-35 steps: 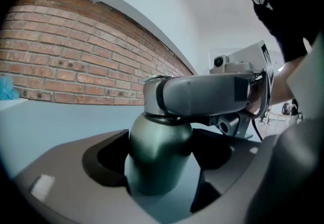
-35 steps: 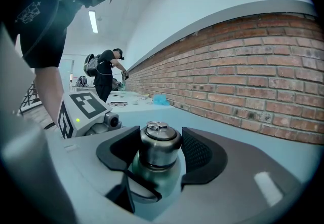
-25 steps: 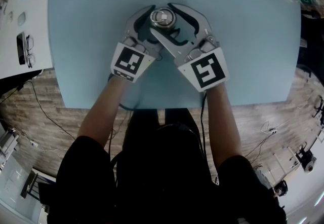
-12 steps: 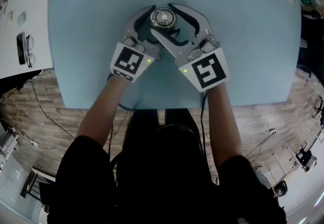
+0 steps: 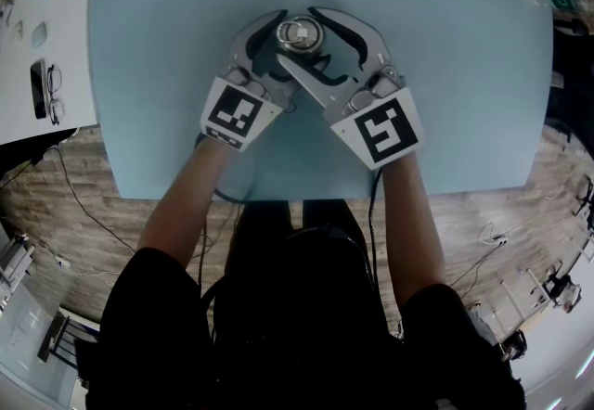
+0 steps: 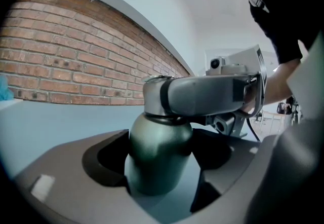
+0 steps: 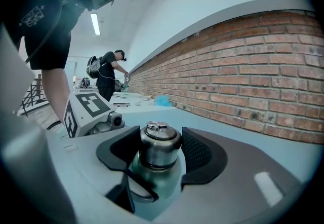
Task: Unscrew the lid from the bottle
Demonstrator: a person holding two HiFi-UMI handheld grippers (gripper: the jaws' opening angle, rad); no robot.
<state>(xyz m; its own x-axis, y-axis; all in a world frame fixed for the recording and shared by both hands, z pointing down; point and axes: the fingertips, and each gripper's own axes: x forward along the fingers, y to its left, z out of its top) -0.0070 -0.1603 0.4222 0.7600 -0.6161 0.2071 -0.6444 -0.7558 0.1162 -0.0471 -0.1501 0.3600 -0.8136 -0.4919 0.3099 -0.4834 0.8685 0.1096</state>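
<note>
Bottle (image 7: 154,182) gripped by left gripper (image 6: 161,167) jaws, lid (image 5: 299,31) clamped in right gripper (image 7: 161,154) jaws

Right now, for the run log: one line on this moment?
left gripper: clamped on bottle body | right gripper: clamped on lid | lid: seated

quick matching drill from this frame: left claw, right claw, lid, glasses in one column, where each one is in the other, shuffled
Column one:
1. left claw
2. right claw
3. lid
4. glasses

Column two:
A. lying on the white side table
B. closed on the lid
C. sitting on top of the bottle
D. closed on the bottle's body

Pairs: 1-D, 2-B, 3-C, 4-A
</note>
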